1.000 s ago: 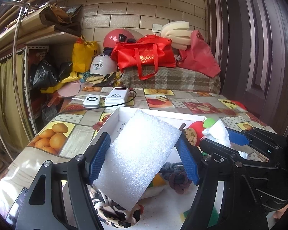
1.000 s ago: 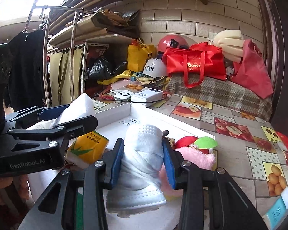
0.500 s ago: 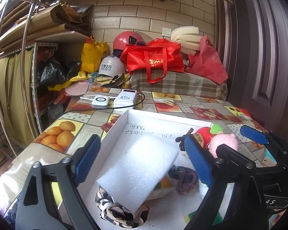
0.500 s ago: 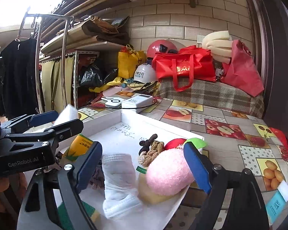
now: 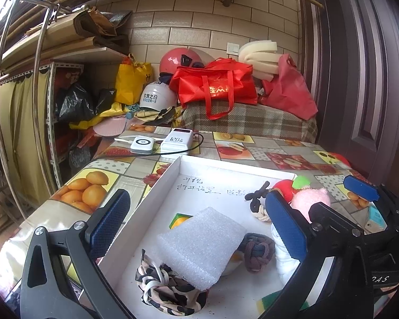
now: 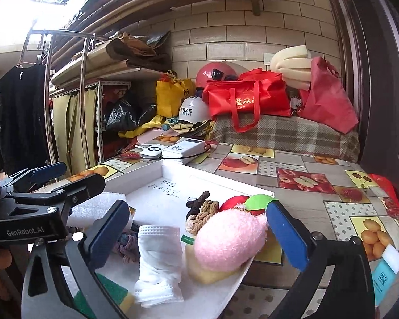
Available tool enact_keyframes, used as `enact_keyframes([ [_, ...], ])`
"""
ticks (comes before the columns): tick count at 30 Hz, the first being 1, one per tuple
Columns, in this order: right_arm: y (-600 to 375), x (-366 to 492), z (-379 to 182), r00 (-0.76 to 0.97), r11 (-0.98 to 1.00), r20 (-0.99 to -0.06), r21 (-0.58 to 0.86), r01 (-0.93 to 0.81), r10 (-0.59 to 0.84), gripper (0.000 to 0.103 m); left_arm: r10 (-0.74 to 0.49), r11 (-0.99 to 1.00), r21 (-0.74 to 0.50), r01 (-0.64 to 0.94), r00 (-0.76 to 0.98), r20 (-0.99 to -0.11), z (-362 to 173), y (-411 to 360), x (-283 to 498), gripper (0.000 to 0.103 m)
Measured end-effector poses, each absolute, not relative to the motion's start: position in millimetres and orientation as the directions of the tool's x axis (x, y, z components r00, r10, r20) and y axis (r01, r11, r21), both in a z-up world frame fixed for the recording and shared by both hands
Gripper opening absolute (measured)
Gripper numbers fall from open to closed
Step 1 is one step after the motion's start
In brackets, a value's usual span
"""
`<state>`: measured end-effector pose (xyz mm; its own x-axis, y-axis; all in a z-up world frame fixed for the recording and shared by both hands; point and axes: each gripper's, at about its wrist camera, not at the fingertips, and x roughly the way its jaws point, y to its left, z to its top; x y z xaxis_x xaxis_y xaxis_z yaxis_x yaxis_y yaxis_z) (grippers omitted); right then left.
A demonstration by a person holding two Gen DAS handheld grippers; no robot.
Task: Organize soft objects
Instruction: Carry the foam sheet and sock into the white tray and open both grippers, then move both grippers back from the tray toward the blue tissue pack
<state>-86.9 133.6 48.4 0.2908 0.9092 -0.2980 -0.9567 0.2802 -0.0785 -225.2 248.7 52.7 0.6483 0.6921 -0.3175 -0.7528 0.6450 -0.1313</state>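
- Both of our claws have let go since a second ago: the left claw [image 5: 199, 228] released the white foam sheet [image 5: 200, 247] and the right claw [image 6: 196, 234] released the folded white cloth [image 6: 158, 260].
- We see both claws spread wide, pinching nothing.
- Our foam sheet lies in the white box [image 5: 162, 183] on the worktop [image 6: 300, 170], overlapping the leopard scrunchie [image 5: 167, 289].
- Our cloth lies in that box, beside the pink plush [image 6: 226, 239].

Right tool [image 6: 196, 232] spread wide over white tray [image 6: 215, 179], folded white mask [image 6: 158, 261], pink plush [image 6: 230, 240] between its pads
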Motion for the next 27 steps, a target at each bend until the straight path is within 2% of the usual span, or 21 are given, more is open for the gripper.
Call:
enact_keyframes([
  [14,128.5,-84.6,50.5,0.289,0.286,-0.287,-0.055,-0.957,0.913,0.103,0.690,0.651,-0.131,-0.748,0.655,-0.307,53.5,247.3,-226.4,0.103],
  [27,103.5,-82.1,46.0,0.285,0.290,-0.290,-0.024,-0.957,0.914,0.103,0.699,0.667,-0.082,-0.741,0.660,-0.276,58.1,225.0,-222.6,0.103],
])
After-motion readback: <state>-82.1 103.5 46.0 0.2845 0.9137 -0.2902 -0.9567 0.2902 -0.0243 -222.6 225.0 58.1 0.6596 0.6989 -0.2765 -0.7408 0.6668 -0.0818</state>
